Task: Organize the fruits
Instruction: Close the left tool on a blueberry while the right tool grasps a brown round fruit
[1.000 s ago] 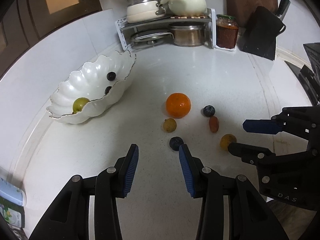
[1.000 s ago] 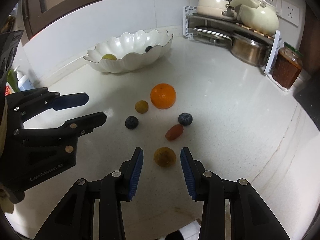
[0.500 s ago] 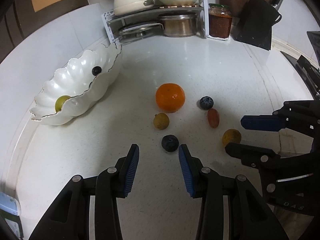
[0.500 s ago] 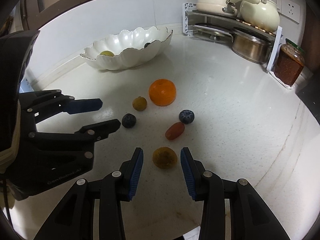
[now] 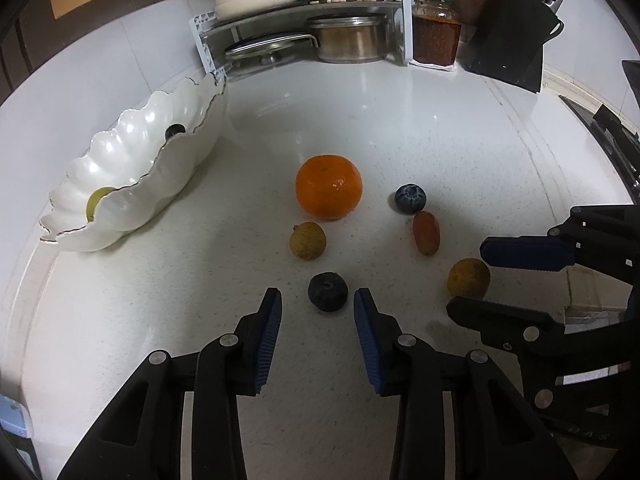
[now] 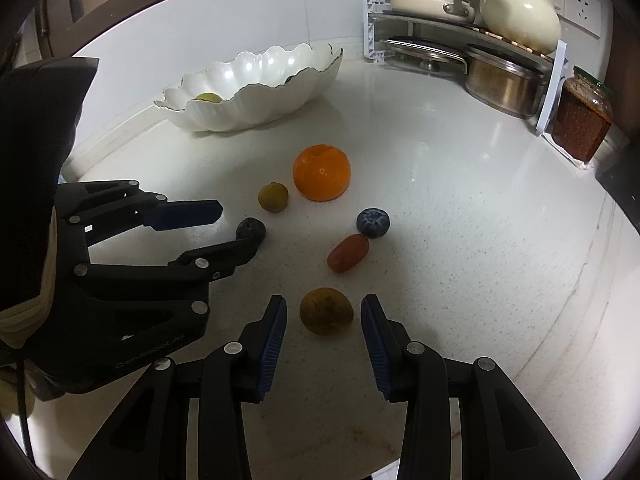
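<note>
Loose fruit beside scalloped bowl (image 5: 132,200): none labelled.
One orange (image 5: 329,187), two blueberries, two longans, one grape; left gripper (image 5: 317,304) narrowing, unclamped; right gripper (image 6: 324,310) parted, unclamped.

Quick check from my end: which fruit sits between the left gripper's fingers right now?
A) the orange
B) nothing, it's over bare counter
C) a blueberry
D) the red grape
C: the left gripper has a dark blueberry between its blue pads, with gaps on both sides, so not yet pinched.

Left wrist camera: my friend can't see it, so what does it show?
The left claw is open around a blueberry on a white counter. Beyond lie an orange and small fruits; a white bowl sits left.
</note>
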Available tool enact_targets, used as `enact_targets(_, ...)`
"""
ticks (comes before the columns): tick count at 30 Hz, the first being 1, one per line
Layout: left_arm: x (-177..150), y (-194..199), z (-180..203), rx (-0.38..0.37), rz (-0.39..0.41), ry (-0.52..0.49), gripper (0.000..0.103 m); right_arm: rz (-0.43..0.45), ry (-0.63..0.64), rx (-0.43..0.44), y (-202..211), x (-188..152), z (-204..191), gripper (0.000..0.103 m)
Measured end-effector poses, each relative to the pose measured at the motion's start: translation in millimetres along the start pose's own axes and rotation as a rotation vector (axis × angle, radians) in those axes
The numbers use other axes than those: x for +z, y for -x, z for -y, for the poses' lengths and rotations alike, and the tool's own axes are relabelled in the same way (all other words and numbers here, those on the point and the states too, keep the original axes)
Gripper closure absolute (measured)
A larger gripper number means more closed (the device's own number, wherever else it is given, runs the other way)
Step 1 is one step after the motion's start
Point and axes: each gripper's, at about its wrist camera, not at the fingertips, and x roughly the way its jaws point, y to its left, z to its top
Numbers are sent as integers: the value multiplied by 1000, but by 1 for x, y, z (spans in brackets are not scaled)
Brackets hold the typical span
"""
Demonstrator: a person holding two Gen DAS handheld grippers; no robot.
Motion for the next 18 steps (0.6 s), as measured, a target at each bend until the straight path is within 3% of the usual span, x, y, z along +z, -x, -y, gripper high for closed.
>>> enact_targets(8,2,-7,2,-11,-7,8,72,-11,-14,19,-4,-3,2,65)
enact_targets(10,3,-8,2,-9,-5,9,75,-13,-13,24,-6,-3,2,73)
enact_targets(13,5,-9,2,-12,-7,15,80,-11,-19,30,-6,-3,3,73)
enact_targets(18,4,-7,3,-6,-1,15,81,-3,-20,34,-5,-2,4,73)
